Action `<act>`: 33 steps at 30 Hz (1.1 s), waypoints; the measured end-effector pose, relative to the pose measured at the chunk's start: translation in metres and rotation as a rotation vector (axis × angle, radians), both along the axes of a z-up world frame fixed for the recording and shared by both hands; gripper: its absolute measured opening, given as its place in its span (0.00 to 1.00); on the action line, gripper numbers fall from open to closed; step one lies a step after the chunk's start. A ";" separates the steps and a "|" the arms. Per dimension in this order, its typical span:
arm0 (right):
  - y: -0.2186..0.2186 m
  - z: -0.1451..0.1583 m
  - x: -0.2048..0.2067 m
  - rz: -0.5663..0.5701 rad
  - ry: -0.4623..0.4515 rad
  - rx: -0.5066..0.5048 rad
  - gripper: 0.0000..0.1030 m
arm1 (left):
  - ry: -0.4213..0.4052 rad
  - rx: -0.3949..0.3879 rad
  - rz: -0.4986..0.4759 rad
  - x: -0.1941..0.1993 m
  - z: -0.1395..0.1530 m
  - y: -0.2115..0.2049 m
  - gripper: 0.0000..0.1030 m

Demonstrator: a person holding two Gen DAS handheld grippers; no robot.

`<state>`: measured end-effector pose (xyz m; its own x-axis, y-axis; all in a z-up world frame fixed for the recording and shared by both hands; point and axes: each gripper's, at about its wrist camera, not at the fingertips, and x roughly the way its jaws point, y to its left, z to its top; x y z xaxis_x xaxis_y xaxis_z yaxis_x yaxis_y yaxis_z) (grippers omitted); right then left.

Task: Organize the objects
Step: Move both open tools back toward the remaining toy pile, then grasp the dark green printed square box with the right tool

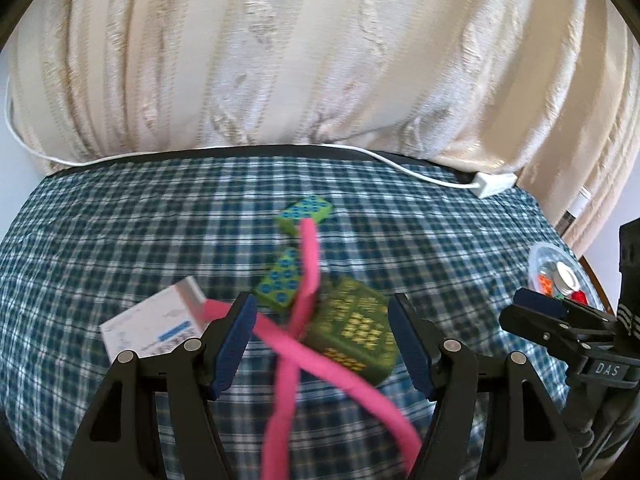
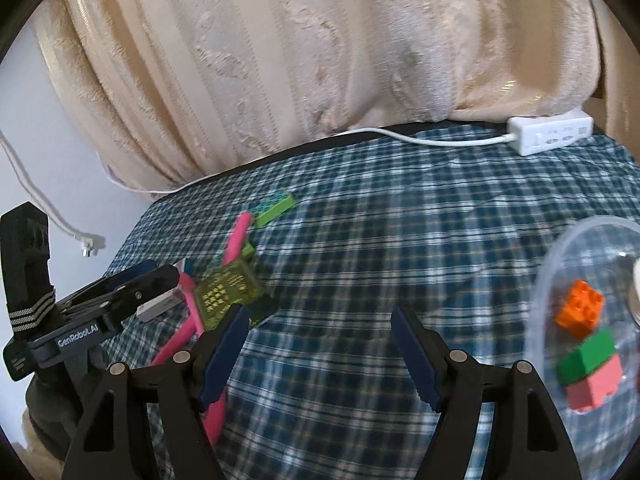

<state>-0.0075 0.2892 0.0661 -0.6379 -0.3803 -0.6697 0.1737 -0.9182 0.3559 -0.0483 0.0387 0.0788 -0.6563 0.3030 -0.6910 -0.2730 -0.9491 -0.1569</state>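
above the checked cloth, left gripper and right gripper, both jaws spread wide, empty

Both views ride on hand-held grippers and look forward and downward along their own fingers, across a checked bedspread toward a cream curtain hanging behind its far edge.

The left wrist camera sits close over the near edge, its left gripper framing a green box crossed by pink strips.

The right wrist camera sits further toward the right edge, its right gripper over bare cloth, with a clear plastic bowl very near.

Both views share the box, the strips, the far edge with the white power strip, and each sees the other gripper at its side.
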 end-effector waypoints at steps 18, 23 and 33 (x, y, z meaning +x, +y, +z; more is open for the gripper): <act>-0.054 -0.015 -0.032 0.149 -0.034 0.001 0.76 | -0.035 0.000 0.108 -0.022 -0.013 -0.067 0.68; -0.061 -0.019 -0.038 0.173 -0.036 0.008 0.77 | -0.043 -0.003 0.121 -0.026 -0.017 -0.075 0.68; -0.074 -0.029 -0.057 0.232 -0.041 0.027 0.81 | -0.064 0.000 0.157 -0.034 -0.026 -0.088 0.68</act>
